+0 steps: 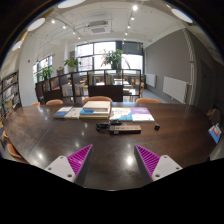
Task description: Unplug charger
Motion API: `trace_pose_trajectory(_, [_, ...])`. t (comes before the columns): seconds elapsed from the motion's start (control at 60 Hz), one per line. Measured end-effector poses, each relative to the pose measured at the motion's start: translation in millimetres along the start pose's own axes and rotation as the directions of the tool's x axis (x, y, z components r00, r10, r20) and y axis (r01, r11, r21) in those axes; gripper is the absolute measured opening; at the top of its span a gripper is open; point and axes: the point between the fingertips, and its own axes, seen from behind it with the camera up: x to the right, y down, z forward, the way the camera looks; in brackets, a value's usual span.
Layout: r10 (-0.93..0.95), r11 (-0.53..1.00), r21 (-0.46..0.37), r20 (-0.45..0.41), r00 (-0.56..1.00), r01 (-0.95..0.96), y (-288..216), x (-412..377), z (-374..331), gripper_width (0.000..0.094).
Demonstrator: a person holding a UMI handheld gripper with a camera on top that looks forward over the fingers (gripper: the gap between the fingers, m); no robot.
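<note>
My gripper point(113, 160) is open, its two purple pads spread wide over a dark wooden table point(110, 145) with nothing between them. Well beyond the fingers, a dark flat power strip or charger block point(124, 128) lies on the table, in front of a stack of books and papers point(97, 108). I cannot make out a plug or cable on it from this distance.
Coloured sheets point(132, 116) lie around the stack. Chairs point(148, 101) stand along the far side of the table. A small colourful object point(214, 133) sits at the table's right edge. Plants and large windows point(100, 55) are behind.
</note>
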Motion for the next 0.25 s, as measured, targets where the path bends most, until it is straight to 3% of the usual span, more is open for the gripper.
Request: trace_pose_trajectory(0.25, [0.007, 1.0, -0.01, 0.017, 1.0, -0.006, 2, -12, -8, 0.0827])
